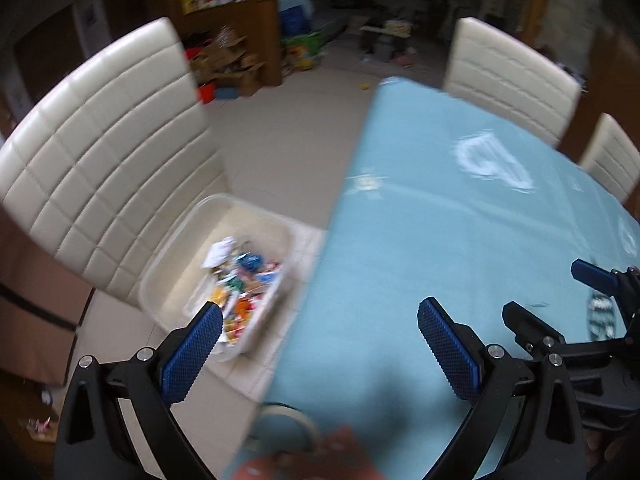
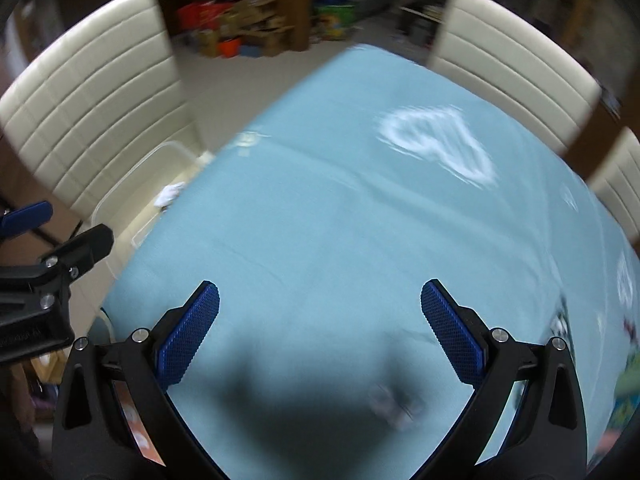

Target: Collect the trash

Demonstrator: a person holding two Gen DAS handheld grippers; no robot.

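A clear plastic bin (image 1: pixel 180 248) sits on a cream chair seat left of the table and holds several colourful wrappers (image 1: pixel 244 280) and crumpled white paper. My left gripper (image 1: pixel 320 336) is open and empty, over the table's left edge beside the bin. My right gripper (image 2: pixel 320 320) is open and empty above the light blue tablecloth (image 2: pixel 340 220). A small blurred scrap (image 2: pixel 394 404) lies on the cloth just below it. The right gripper also shows in the left wrist view (image 1: pixel 560 304). The bin's rim (image 2: pixel 132 184) shows in the right wrist view.
Cream chairs (image 1: pixel 104 136) (image 1: pixel 512 76) stand around the table. A white print (image 2: pixel 436 140) marks the cloth. Colourful items (image 2: pixel 628 392) lie at the table's right edge. A tape roll (image 1: pixel 288 428) lies at the table's near edge. Cardboard boxes and clutter (image 1: pixel 228 64) sit far back.
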